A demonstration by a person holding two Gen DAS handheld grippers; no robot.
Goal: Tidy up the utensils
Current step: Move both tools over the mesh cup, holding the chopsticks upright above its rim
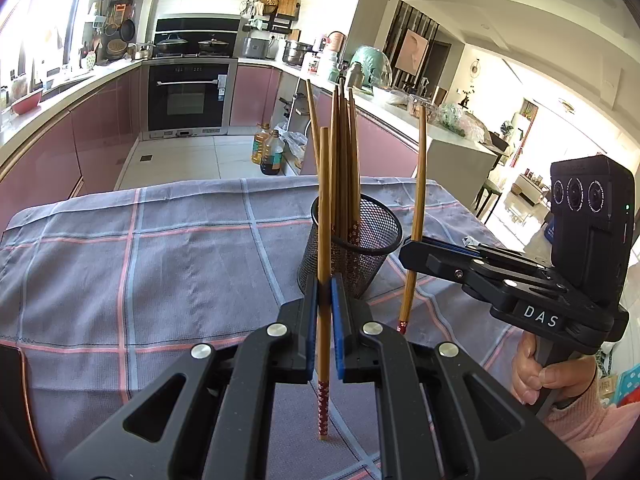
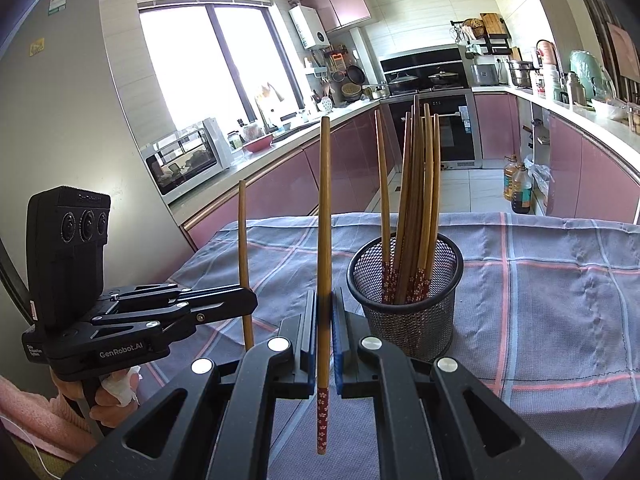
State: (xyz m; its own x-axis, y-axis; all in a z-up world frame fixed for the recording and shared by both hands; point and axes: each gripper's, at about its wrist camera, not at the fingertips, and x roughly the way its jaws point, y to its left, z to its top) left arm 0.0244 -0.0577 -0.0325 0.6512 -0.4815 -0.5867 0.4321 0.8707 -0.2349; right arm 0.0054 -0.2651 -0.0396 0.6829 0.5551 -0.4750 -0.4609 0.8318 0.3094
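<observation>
In the left wrist view my left gripper (image 1: 324, 292) is shut on a wooden chopstick (image 1: 324, 208) held upright, its red flowered end pointing down. To its right my right gripper (image 1: 410, 246) is shut on a second upright chopstick (image 1: 419, 176). A black mesh holder (image 1: 360, 252) stands between them on the cloth, with several chopsticks (image 1: 343, 152) inside. In the right wrist view my right gripper (image 2: 324, 304) clamps its chopstick (image 2: 324, 220). The left gripper (image 2: 250, 300) holds the other chopstick (image 2: 243, 240) at left, and the mesh holder (image 2: 412, 316) is just right of centre.
A grey-blue plaid cloth (image 1: 160, 260) (image 2: 560, 300) covers the table, whose far edge drops to the kitchen floor. Oil bottles (image 1: 269, 152) stand on the floor beyond. Pink cabinets and an oven (image 1: 186, 96) line the walls. A person's hand (image 1: 540, 376) grips the right handle.
</observation>
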